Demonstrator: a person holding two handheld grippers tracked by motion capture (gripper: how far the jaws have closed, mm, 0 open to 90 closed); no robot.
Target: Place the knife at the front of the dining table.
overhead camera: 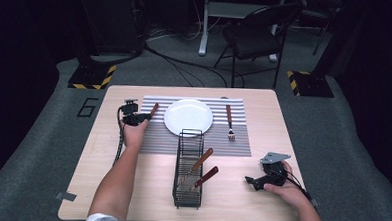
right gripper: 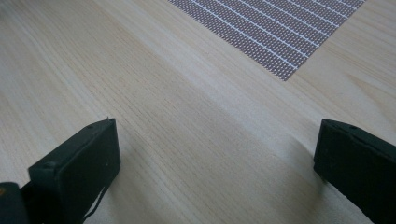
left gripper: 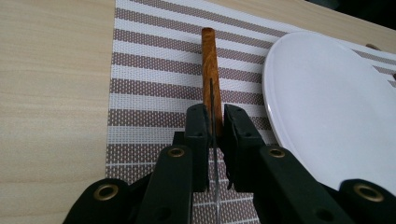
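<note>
Two claws at work: left claw (left gripper: pixel 215 128) clenched on thin metal blade of a knife (left gripper: pixel 210 70), brown wooden handle pointing away, over striped placemat (left gripper: pixel 140 93) just beside white plate (left gripper: pixel 327 107); right claw (right gripper: pixel 215 154) wide released, nothing between, above bare worktop (right gripper: pixel 187 116).

The left gripper (overhead camera: pixel 142 117) holds a knife (overhead camera: pixel 153 110) on the mat (overhead camera: pixel 242 142), left of the plate (overhead camera: pixel 188 116).

A pale wooden worktop (overhead camera: pixel 130 187) carries a striped placemat (overhead camera: pixel 152 138) and a black wire rack (overhead camera: pixel 187 190) near its middle.
</note>
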